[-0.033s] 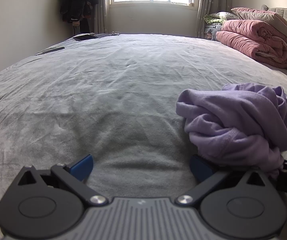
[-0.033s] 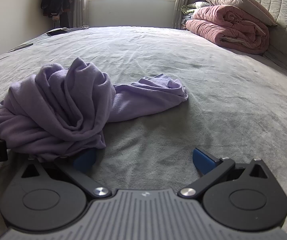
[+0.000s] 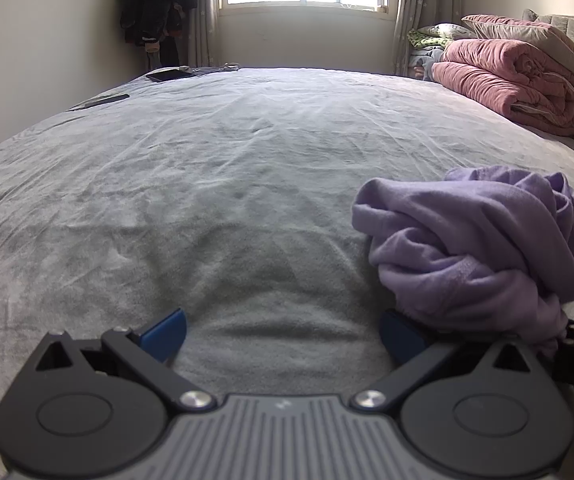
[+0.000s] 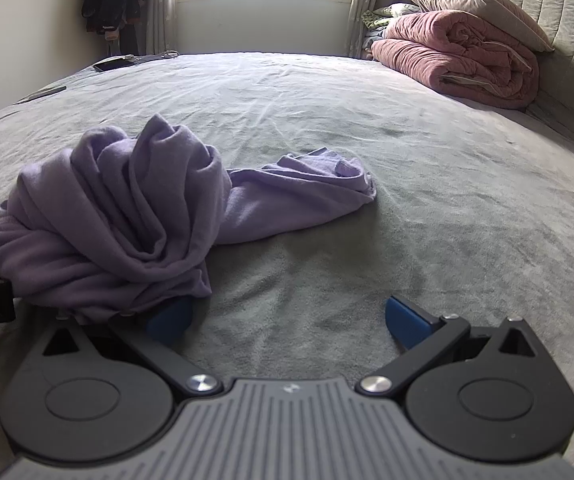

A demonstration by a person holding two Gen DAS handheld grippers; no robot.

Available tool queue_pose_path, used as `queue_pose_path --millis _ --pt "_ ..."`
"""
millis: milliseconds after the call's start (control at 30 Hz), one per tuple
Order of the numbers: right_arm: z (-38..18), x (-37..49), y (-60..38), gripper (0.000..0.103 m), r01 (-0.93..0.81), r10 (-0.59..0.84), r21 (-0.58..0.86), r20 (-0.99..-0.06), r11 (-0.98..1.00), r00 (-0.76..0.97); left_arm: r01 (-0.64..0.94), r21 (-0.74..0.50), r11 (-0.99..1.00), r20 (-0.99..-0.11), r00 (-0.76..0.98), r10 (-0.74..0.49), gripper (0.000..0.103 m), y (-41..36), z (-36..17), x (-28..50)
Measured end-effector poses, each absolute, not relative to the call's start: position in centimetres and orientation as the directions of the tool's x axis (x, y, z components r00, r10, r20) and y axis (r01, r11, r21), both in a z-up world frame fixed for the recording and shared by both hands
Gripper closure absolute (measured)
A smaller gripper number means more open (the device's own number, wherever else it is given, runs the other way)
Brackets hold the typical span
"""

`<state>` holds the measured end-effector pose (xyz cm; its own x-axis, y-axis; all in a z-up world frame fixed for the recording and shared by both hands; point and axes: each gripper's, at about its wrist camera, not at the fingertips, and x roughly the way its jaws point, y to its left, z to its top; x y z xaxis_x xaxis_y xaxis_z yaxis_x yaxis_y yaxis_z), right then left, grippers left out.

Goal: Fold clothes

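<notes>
We hold both grippers — left gripper (image 3: 283, 334), right gripper (image 4: 287, 320) — spread wide, gripping nothing; the crumpled lilac garment (image 4: 119, 216) lies between them on the grey bedspread (image 3: 227, 184).

The crumpled garment (image 4: 119, 216) lies on the bed (image 4: 427, 208) between my two grippers, a folded quilt (image 4: 455, 64) far behind at the headboard.

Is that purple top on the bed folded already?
Not folded. The purple top lies bunched in a twisted heap on the grey bed cover, one part trailing out flat.
</notes>
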<state>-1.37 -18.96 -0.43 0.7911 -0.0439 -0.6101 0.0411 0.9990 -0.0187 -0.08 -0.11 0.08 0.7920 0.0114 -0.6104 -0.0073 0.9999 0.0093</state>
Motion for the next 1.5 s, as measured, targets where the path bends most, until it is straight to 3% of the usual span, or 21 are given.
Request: queue_pose_path --millis 167,233,500,567,633,667,767,800,833,1200,1267,1300,1367,1400,1433,1500 --pt "-0.1 -0.9 -19.6 0.0 0.003 -0.04 -0.06 -0.622 0.998 0.782 -0.004 0.006 1.0 -0.614 0.789 0.007 0.0 -0.4 0.6 -0.3" --pt "0.2 0.3 -20.2 0.0 -0.056 0.0 -0.065 -0.652 0.996 0.758 -0.003 0.004 1.0 -0.603 0.798 0.005 0.0 -0.3 0.6 -0.8" --pt "0.6 -0.4 -22.0 0.0 -0.197 0.158 0.006 -0.625 0.98 0.764 0.063 -0.031 0.998 -0.645 0.761 -0.068 0.0 -2.0 2.0 -2.5" --pt "1.2 -0.5 -21.9 0.005 -0.261 0.224 0.03 -0.613 0.965 0.758 0.123 -0.023 0.992 -0.646 0.756 -0.108 0.0 -2.8 2.0 -2.9" --pt "1.7 -0.5 -21.6 0.03 -0.317 0.27 0.031 -0.607 0.948 0.748 0.16 -0.01 0.987 -0.634 0.763 -0.13 0.0 -3.3 2.3 -3.3" --pt "2.0 -0.4 -21.5 0.035 -0.338 0.286 0.032 -0.608 0.941 0.741 0.166 -0.009 0.986 -0.626 0.768 -0.135 0.001 -3.3 2.5 -3.4" --pt "2.4 0.0 -21.8 0.064 -0.355 0.314 0.061 -0.623 0.933 0.717 0.164 -0.024 0.986 -0.618 0.773 -0.144 0.0 -3.1 2.8 -3.4" --pt "2.6 0.2 -22.0 0.087 -0.351 0.32 0.078 -0.626 0.933 0.711 0.16 -0.03 0.987 -0.623 0.769 -0.143 0.001 -3.0 2.8 -3.2" --pt "2.7 0.4 -22.2 0.103 -0.348 0.327 0.095 -0.631 0.933 0.704 0.155 -0.04 0.987 -0.631 0.762 -0.145 0.001 -2.9 2.8 -3.2" --pt "5.9 0.4 -23.2 0.103 -0.371 0.414 0.198 -0.573 0.907 0.707 0.228 -0.066 0.972 -0.606 0.764 -0.22 0.001 -3.8 3.1 -3.4" --pt "5.7 0.9 -23.6 0.097 -0.353 0.418 0.229 -0.583 0.907 0.697 0.233 -0.062 0.971 -0.597 0.771 -0.223 0.001 -4.2 3.2 -2.8" --pt "5.4 1.2 -23.7 0.089 -0.346 0.426 0.251 -0.592 0.904 0.684 0.242 -0.054 0.969 -0.597 0.77 -0.226 0.001 -4.4 3.1 -2.5" --pt "4.9 1.7 -23.8 0.087 -0.344 0.438 0.273 -0.606 0.898 0.663 0.264 -0.041 0.964 -0.598 0.766 -0.236 0.001 -4.9 2.9 -1.8" --pt "4.8 1.8 -23.7 0.077 -0.345 0.44 0.274 -0.61 0.898 0.659 0.275 -0.046 0.96 -0.594 0.766 -0.247 0.005 -4.9 2.9 -1.6" --pt "4.8 1.8 -23.6 0.061 -0.345 0.438 0.271 -0.613 0.898 0.657 0.287 -0.056 0.956 -0.59 0.763 -0.264 0.012 -4.9 2.9 -1.3" --pt "4.7 1.9 -23.5 0.049 -0.346 0.436 0.268 -0.615 0.899 0.657 0.309 -0.135 0.941 -0.592 0.737 -0.327 0.063 -4.0 3.4 -0.5"
